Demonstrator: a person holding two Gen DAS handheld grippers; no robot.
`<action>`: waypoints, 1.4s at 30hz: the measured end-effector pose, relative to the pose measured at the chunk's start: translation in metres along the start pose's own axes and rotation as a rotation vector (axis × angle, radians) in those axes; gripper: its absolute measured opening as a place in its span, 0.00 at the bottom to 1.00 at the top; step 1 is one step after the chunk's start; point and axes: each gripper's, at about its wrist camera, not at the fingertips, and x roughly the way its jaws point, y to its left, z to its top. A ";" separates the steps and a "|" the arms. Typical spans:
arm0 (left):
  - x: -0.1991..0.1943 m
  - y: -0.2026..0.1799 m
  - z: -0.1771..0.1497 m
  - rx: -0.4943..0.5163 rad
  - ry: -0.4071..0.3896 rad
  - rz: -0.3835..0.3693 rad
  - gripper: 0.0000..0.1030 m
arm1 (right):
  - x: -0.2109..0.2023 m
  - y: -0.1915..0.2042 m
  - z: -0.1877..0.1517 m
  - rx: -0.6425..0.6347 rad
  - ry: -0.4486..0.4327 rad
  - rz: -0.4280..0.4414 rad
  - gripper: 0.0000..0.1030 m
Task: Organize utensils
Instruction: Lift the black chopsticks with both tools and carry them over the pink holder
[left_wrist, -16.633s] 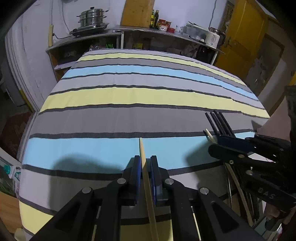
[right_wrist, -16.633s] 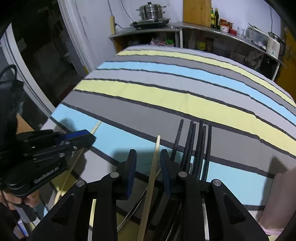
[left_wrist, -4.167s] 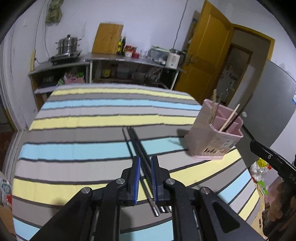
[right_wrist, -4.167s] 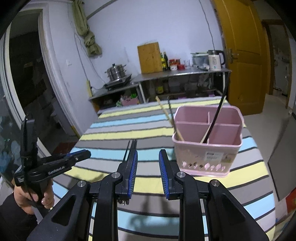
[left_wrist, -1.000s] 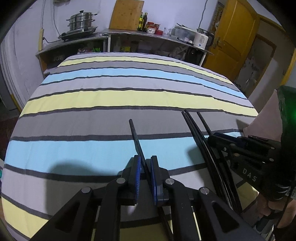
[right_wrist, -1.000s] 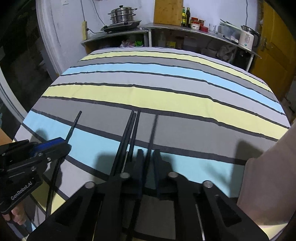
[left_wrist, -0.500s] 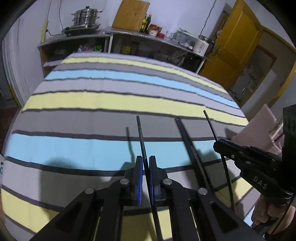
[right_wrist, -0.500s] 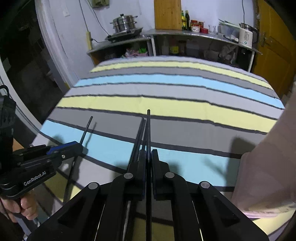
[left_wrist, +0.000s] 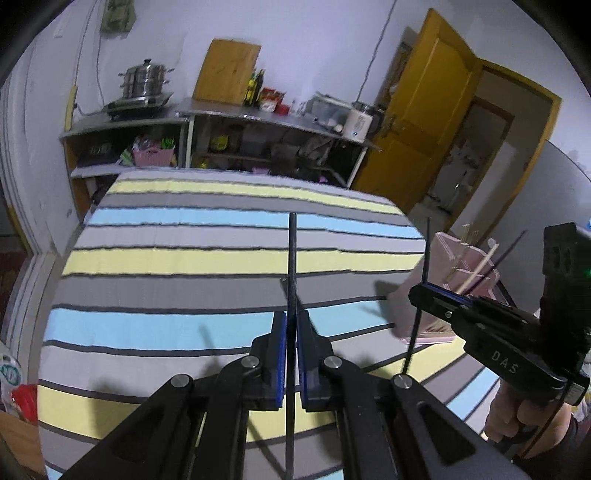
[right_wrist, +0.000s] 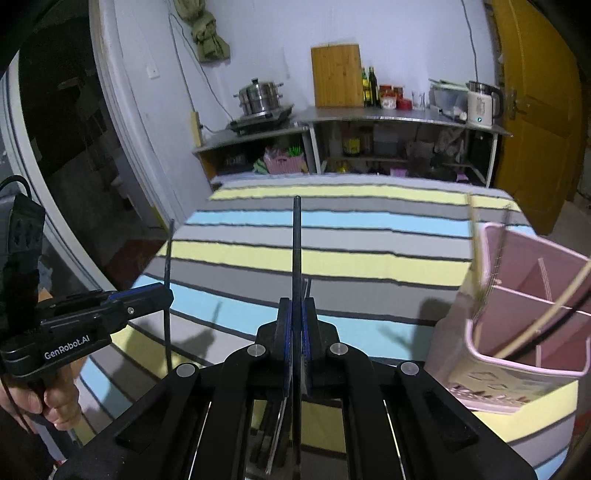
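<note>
The left gripper (left_wrist: 290, 325) was clamped on a black chopstick (left_wrist: 291, 266), its blue pads pressed against the shaft. The stick ran straight ahead along the fingers, tip pointing away over the striped cloth (left_wrist: 184, 258) toward the far shelves, its long axis in line with the gripper. The right gripper (right_wrist: 296, 314) was likewise closed on a second black chopstick (right_wrist: 296, 240), which also pointed forward along the fingers, held clear above the cloth; in the left wrist view this stick stood close to upright in the right gripper's tip.

A second earlier both grippers were low over the cloth, with several more black sticks lying beside them; now both were raised, each carrying one stick, and the room beyond had come into sight. More dark sticks still showed under the right gripper's frame, too hidden to count.

The pink utensil holder (right_wrist: 524, 317) stood on the cloth to the right of the right gripper, near its side, with a pale wooden chopstick (right_wrist: 546, 314) and a dark one leaning in its compartments. Between the two grippers nothing lay across the path to the holder. Beyond the table stood a metal shelf counter (left_wrist: 258, 118) bearing a steel steamer pot (left_wrist: 144, 81), a wooden cutting board (left_wrist: 227, 70), bottles and a white kettle (right_wrist: 480, 105), with a yellow door (left_wrist: 424, 122) to the right.
</note>
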 end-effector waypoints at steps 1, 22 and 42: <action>-0.006 -0.004 0.001 0.006 -0.008 -0.005 0.05 | -0.005 0.000 0.001 0.002 -0.009 0.002 0.05; -0.061 -0.057 -0.002 0.085 -0.050 -0.092 0.04 | -0.086 -0.005 -0.003 0.031 -0.133 -0.010 0.05; -0.053 -0.153 0.050 0.177 -0.080 -0.255 0.04 | -0.168 -0.078 0.013 0.146 -0.279 -0.136 0.05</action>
